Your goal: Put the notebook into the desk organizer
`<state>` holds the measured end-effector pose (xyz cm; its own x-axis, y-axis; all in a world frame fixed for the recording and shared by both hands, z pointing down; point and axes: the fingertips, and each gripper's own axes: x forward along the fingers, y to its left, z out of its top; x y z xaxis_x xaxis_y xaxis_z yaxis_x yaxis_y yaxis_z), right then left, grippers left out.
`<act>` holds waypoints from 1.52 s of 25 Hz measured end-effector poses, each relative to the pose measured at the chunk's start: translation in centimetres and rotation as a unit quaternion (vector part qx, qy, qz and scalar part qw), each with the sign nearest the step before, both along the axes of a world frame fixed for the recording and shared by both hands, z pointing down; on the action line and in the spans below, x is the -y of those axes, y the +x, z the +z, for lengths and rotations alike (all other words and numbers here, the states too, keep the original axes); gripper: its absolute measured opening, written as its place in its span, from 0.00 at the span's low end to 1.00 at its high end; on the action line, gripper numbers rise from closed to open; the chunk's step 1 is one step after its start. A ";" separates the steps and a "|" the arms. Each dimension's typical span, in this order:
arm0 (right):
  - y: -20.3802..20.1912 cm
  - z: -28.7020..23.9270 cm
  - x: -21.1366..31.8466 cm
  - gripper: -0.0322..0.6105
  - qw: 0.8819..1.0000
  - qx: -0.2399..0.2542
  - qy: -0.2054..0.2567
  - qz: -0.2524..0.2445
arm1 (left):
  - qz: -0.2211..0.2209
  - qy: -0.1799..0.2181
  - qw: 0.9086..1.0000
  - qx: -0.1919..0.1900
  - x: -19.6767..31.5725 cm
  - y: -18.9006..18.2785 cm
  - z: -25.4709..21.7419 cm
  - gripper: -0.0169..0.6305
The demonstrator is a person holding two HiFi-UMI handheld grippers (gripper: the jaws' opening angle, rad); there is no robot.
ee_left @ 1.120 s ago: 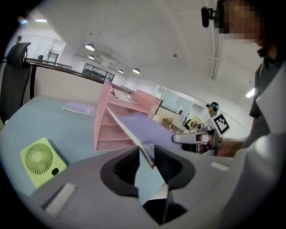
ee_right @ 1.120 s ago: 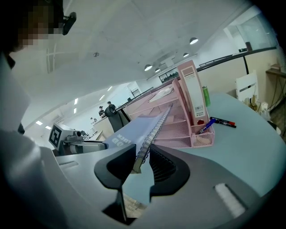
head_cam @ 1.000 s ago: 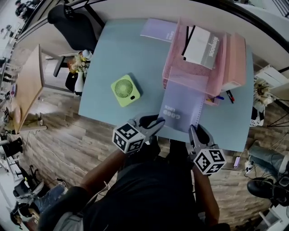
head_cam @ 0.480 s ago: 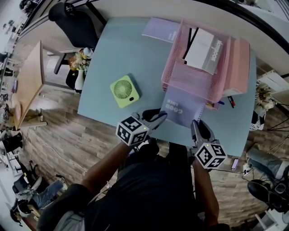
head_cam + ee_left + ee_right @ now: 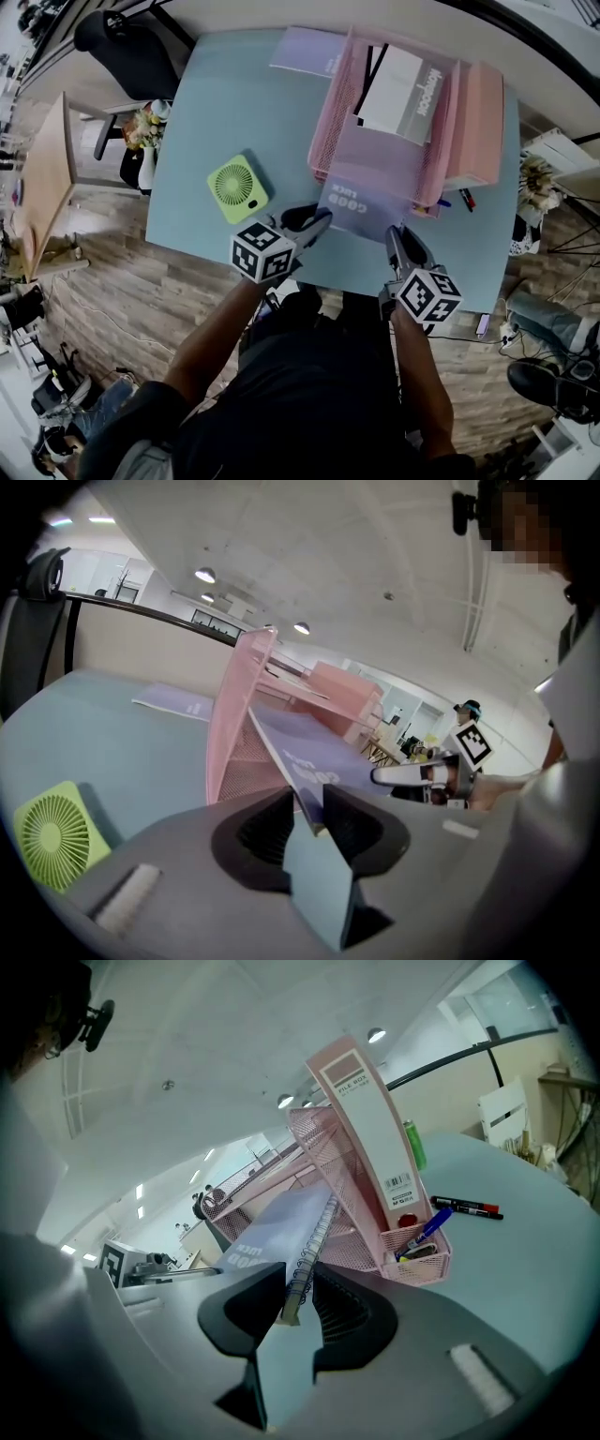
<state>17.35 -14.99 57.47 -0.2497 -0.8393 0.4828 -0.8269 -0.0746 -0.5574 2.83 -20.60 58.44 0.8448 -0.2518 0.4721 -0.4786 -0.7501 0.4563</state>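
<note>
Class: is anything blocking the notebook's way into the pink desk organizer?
Nothing visible does. The notebook, held by the left gripper and right gripper, already leans into the organizer's front slot; the white booklet stands in a slot farther back.

The notebook (image 5: 361,202) shows a smooth, matt lilac cover, and its spiral binding (image 5: 314,1241) looks like thin dark wire. The desk organizer (image 5: 328,141) is pink wire mesh, fine and open. The file box (image 5: 370,1138) on it is smooth pink, board or plastic, hard to say which. The worktop (image 5: 234,103) is pale blue, flat and matt. At centre left, the green fan (image 5: 236,187) is moulded plastic. The left gripper (image 5: 314,223) and right gripper (image 5: 394,236) are matt grey plastic with ribbed black pads (image 5: 337,1307). At the left edge, the floor (image 5: 112,281) shows wood-grain planks.
</note>
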 end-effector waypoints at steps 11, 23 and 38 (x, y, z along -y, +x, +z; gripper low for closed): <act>1.2 1.1 2.1 0.19 0.999 0.026 -0.014 0.012 | -0.018 -0.020 1.000 -0.016 2.4 0.7 1.0 0.27; 1.2 1.3 4.0 0.20 0.997 0.064 -0.021 0.027 | -0.022 -0.030 0.999 -0.037 4.5 1.2 1.0 0.28; 2.4 -2.5 1.5 0.38 0.998 0.008 0.012 0.056 | 0.013 0.035 0.999 0.000 3.7 -4.1 -2.5 0.47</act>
<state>19.77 -16.49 55.00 -0.1618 -0.8735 0.4591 -0.8054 -0.1519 -0.5729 -1.27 -24.29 55.98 0.8515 -0.2624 0.4540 -0.4586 -0.7924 0.4023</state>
